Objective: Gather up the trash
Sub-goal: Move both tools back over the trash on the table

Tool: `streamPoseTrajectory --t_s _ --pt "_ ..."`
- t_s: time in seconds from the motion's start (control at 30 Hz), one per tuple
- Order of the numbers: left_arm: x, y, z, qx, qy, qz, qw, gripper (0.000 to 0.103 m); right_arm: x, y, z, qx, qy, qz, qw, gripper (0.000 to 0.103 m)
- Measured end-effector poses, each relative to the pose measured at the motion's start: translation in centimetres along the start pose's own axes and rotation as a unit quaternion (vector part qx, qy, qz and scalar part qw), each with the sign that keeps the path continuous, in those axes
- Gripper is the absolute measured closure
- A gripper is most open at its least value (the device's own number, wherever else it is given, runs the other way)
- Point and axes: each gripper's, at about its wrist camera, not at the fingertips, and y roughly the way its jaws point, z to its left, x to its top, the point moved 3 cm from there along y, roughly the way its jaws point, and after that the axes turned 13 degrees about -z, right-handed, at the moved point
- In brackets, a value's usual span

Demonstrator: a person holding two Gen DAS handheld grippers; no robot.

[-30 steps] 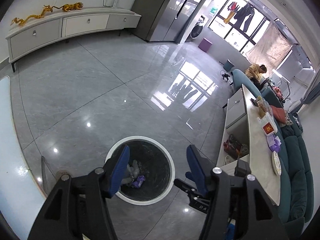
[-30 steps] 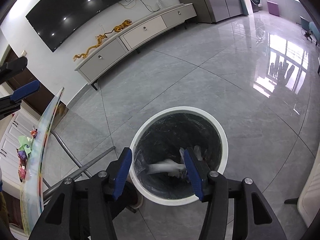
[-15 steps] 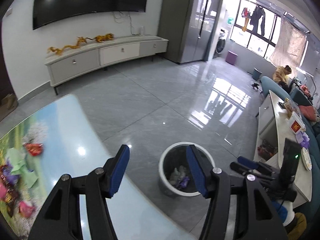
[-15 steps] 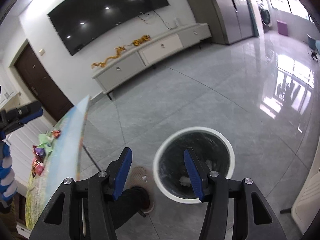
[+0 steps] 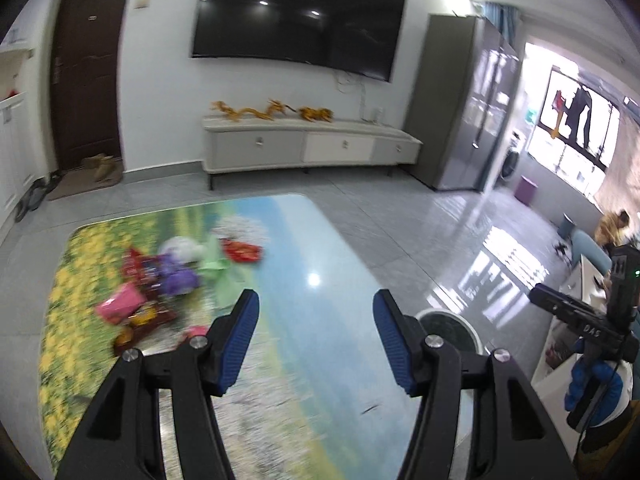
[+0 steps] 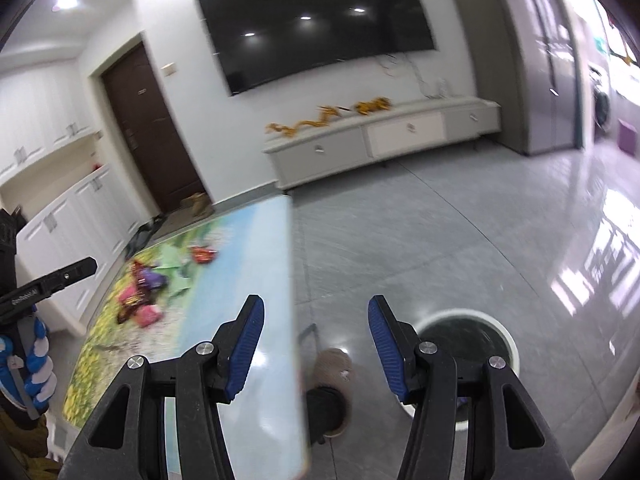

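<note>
Over the landscape-print tabletop, both grippers' fingers gape empty; those crinkly coloured snack wrappers look feather-light, best pinched at a raised fold.

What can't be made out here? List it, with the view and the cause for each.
- Trash pile on the table: motion blur in the left wrist view, small and blurred in the right wrist view; wrapper count and types unreadable.
- Trash bin: contents hidden by the right gripper finger; in the left wrist view the left gripper covers most of it.
- Table's near end: cut off by the frame's bottom edge in both views.
</note>
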Motion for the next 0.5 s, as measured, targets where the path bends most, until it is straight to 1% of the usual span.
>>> streamPoseTrajectory --t_s 0.13,0.2,0.3,0.43,0.5 --pt "-0.1 -5.0 5.4 0.052 -0.021 -0.03 0.998 0.046 1.2 -0.6 4.9 0.035 -0.042 -0.009 0.998 0.049" --pt "-0.5 -8.0 7.9 0.079 -0.032 -0.046 0.9953 0.046 1.7 -1.1 7.5 0.056 -0.062 -0.016 0.996 0.049" --pt "-1.0 -11.6 10.3 0.11 -0.047 -0.063 0.9908 0.046 2.3 -2.1 10.8 0.088 -0.089 -0.029 0.992 0.046" --pt "-1.8 -14.9 12.1 0.139 -0.057 -0.077 0.9856 0.046 2.4 -2.8 13.9 0.126 -0.112 -0.038 0.985 0.042" --pt "-2.0 -15.9 12.7 0.148 -0.057 -0.08 0.9841 0.046 2.3 -2.7 15.1 0.144 -0.117 -0.038 0.982 0.041"
